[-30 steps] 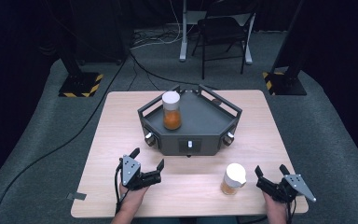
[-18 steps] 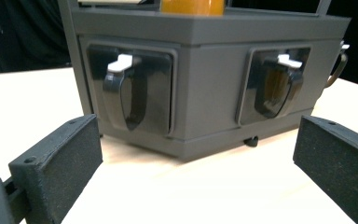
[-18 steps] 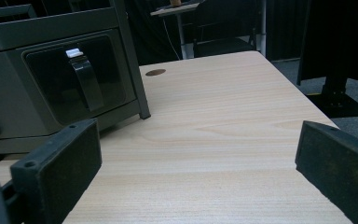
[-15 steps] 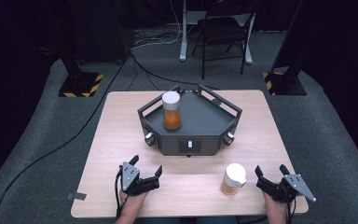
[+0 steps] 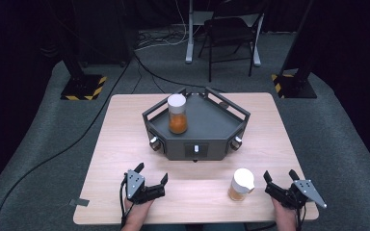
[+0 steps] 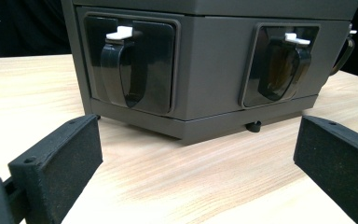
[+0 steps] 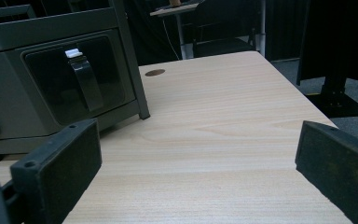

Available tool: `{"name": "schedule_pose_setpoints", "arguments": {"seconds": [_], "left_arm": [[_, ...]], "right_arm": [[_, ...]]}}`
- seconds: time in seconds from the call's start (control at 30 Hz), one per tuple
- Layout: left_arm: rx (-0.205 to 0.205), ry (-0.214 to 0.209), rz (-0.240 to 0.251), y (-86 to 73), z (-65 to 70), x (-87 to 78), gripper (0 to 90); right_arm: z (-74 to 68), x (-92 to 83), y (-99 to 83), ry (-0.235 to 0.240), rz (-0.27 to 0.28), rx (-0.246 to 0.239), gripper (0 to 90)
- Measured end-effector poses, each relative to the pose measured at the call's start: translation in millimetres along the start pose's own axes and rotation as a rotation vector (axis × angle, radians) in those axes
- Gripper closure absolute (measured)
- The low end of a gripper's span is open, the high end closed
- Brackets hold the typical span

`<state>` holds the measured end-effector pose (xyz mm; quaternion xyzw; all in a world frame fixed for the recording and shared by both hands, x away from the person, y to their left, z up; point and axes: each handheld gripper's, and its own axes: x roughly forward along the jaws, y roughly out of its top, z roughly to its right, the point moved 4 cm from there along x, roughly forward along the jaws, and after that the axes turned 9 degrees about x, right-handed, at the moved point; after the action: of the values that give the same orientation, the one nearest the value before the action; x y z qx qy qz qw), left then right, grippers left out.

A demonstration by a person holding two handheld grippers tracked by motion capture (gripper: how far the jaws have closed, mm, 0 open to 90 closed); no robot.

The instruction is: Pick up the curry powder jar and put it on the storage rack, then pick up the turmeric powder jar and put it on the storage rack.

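Jar [image 5: 241, 184] of orange stuff stands near the desk's [image 5: 125, 125] front edge, just beside the right tool [image 5: 278, 185], both tools gaping empty, left tool [image 5: 151, 180] too, so a careless sweep could likely topple it.

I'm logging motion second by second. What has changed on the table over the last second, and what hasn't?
The left gripper drew back toward the person's edge of the table, jaws open and empty throughout. Nothing was grasped or released. The right gripper stayed put, open, beside the near jar; the jar on the grey tray and the tray itself did not move.
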<state>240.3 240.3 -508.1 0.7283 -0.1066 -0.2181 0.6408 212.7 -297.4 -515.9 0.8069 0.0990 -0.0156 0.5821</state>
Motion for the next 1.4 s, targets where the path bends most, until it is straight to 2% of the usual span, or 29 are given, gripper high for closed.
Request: {"name": "schedule_pose_setpoints", "arguments": {"seconds": [0.43,0.7,0.87,0.93,1.03,1.2,1.33,1.4], "left_arm": [[0.034,0.011,-0.01,-1.8,5.2,2.7,0.3],[0.047,0.025,-0.012,-2.1,8.3,2.8,0.2],[0.064,0.022,-0.01,-2.5,9.9,3.0,0.0],[0.07,0.019,-0.008,-2.8,10.3,3.0,0.0],[0.062,0.015,0.0,-3.7,9.1,2.3,0.0],[0.046,0.012,0.014,-5.4,7.2,0.6,0.0],[0.048,0.011,0.014,-5.5,7.2,0.5,0.0],[0.056,0.009,0.012,-5.3,7.7,0.7,0.0]], "right_arm": [[-0.2,0.2,0.3,0.001,-0.003,-0.002,0.0],[4.2,-1.1,3.3,0.028,-0.003,0.01,0.0],[4.9,-3.3,7.7,0.04,-0.008,0.0,0.0],[5.7,-5.7,10.8,0.046,-0.009,0.012,0.0],[6.6,-10.1,14.5,0.059,-0.005,0.014,0.0],[10.1,-14.5,21.8,0.091,0.006,0.046,0.0],[10.0,-17.0,25.2,0.104,0.003,0.047,0.0],[9.0,-19.8,28.0,0.113,-0.014,0.031,0.0]]}}
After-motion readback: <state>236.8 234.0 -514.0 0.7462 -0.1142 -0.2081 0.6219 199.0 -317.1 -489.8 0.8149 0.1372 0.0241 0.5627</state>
